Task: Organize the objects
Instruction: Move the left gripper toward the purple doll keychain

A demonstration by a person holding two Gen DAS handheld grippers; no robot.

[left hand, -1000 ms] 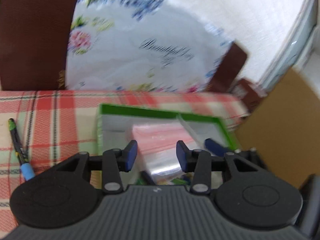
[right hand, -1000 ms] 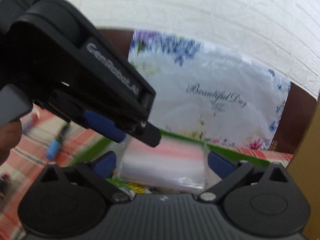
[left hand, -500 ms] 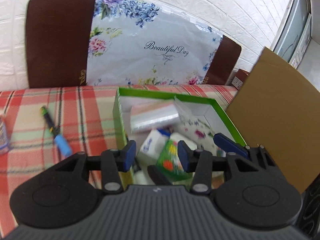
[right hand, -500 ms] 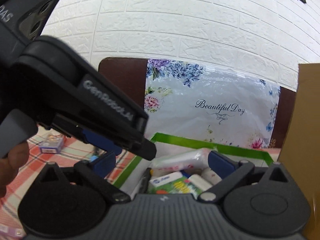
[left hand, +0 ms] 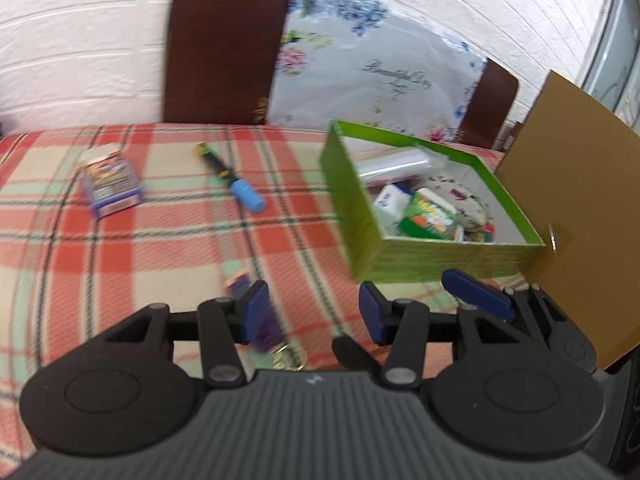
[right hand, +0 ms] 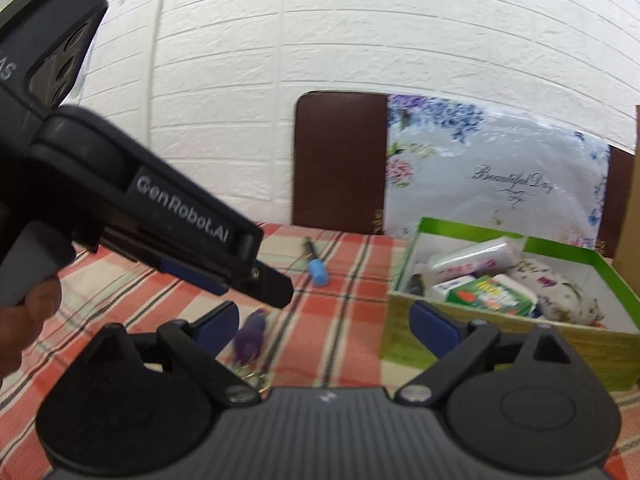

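Note:
The open green box (left hand: 360,216) stands on the plaid cloth at the right. It holds a clear plastic pack (left hand: 394,164), a green packet (left hand: 428,216) and a floral pouch (left hand: 466,200). Left of it lie a pen with a blue cap (left hand: 234,184) and a small blue card box (left hand: 112,188). A purple keychain (left hand: 266,330) lies just under my left gripper (left hand: 313,312), whose jaws are opening with nothing between them. My right gripper (right hand: 326,326) stands wide, closing slightly, and is empty. It faces the box (right hand: 500,320), with the keychain (right hand: 252,336) beside its left finger.
A brown cardboard panel (left hand: 580,208) stands against the box's right side. Behind the table are brown chair backs (left hand: 224,44) and a floral plastic bag (left hand: 372,72) against a white brick wall. My left gripper (right hand: 260,284) crosses the right wrist view's left half.
Both grippers have drawn back and leftward from over the green box. The pen, card box and purple keychain have come into view. The left jaws have widened a little.

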